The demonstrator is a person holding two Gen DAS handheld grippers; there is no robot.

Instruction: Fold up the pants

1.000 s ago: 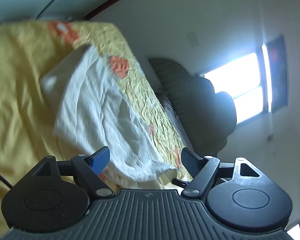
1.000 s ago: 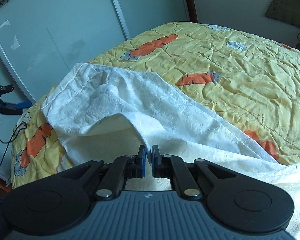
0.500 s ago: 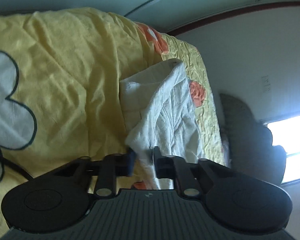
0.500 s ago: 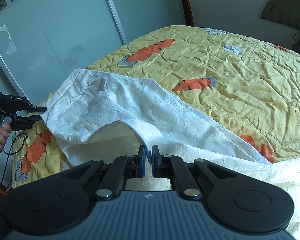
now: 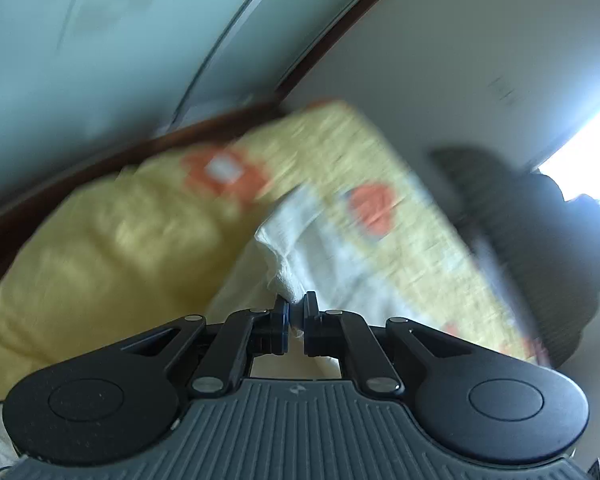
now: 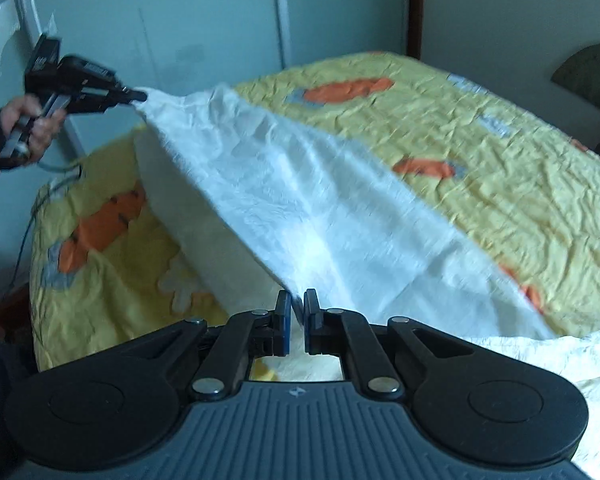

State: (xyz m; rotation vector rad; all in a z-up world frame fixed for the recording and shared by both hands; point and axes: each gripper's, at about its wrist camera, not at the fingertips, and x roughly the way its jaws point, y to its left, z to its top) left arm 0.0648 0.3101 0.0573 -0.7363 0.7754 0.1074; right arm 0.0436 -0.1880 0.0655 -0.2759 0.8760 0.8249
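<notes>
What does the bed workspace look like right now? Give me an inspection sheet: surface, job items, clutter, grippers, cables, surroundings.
Surface: bed under a yellow quilt with orange cartoon prints, wrinkled.
Job's things: white pants lifted off the quilt, stretched taut between both grippers; the far part trails onto the bed at right.
Clutter: nothing seen.
Grippers: left gripper shut on one end of the pants, raised at the bed's far corner; right gripper shut on the near edge.
Cables: a dark cable hangs below the left hand.
Surroundings: pale sliding wardrobe doors, dark headboard cushion; left wrist view is motion-blurred.
</notes>
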